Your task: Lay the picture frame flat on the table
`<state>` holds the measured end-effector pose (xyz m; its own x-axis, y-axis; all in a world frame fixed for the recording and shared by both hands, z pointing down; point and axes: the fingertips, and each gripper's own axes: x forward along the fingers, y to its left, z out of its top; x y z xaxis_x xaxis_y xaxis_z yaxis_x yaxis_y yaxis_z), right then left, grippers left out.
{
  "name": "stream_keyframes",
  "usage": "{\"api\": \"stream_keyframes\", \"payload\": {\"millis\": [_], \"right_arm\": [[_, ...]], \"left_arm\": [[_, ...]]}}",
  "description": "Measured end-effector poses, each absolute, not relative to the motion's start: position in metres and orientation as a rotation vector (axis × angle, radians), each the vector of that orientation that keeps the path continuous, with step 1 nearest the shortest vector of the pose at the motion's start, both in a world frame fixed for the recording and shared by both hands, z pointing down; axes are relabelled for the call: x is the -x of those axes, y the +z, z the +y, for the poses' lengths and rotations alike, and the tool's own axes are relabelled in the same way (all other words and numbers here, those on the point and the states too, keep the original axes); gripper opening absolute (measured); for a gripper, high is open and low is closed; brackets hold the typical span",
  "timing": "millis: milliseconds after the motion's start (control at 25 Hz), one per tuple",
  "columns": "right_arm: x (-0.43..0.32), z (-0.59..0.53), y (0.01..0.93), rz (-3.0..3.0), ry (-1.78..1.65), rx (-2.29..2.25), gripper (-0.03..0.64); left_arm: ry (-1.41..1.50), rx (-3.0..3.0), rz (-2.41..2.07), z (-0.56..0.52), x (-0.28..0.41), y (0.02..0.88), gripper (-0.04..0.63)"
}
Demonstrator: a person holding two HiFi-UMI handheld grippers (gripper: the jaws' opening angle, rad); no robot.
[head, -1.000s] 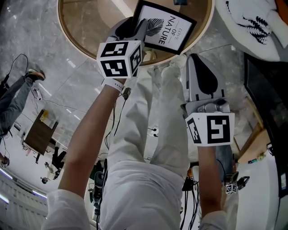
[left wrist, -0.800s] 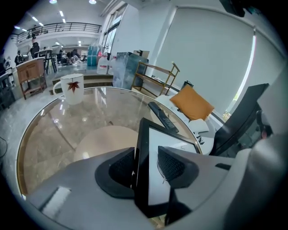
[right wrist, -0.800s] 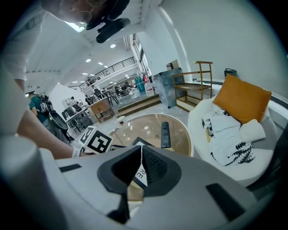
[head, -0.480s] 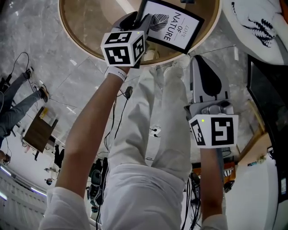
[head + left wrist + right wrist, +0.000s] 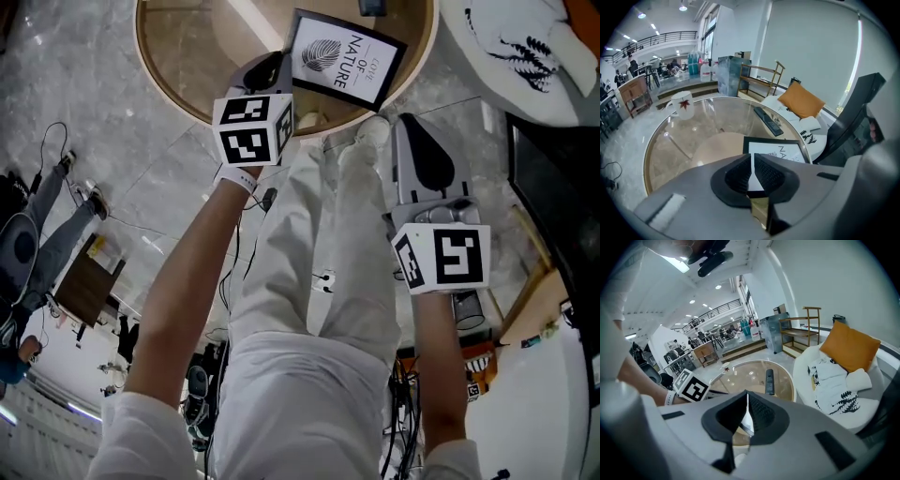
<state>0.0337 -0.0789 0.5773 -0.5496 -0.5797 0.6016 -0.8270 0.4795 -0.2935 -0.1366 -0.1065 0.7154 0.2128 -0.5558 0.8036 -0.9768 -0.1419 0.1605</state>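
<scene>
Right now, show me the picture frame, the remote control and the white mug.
picture frame [image 5: 343, 60], head view, its white print.
remote control [image 5: 768, 121], left gripper view, its middle.
white mug [image 5: 684, 105], left gripper view, its side.

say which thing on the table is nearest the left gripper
The picture frame, just past the left gripper, whose closing jaws hold nothing; the remote and mug sit farther off.

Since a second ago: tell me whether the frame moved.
Yes, slightly: the frame drew away from the table's near rim; its corner now lies just inside it.
</scene>
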Motion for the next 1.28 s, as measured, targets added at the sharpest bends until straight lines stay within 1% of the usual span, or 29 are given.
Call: {"api": "stream_keyframes", "payload": {"millis": [240,840,1280], "right_arm": [[-0.047,-0.079,0.527,-2.311,0.752,-1.201,0.008],[-0.063,-0.055,0.382,-2.35,0.618,-1.195,0.008],[-0.076,-0.041,0.285,-2.39,0.526,-1.229,0.008]], "left_arm": [[0.761,-1.849,-1.429,-0.085,0.121,0.634,0.005],[0.629,-1.904,-1.489,-0.049,0.11,0.422,0.005],[0.513,-2.028,-1.522,-0.028,0.097,0.284,0.005]]}}
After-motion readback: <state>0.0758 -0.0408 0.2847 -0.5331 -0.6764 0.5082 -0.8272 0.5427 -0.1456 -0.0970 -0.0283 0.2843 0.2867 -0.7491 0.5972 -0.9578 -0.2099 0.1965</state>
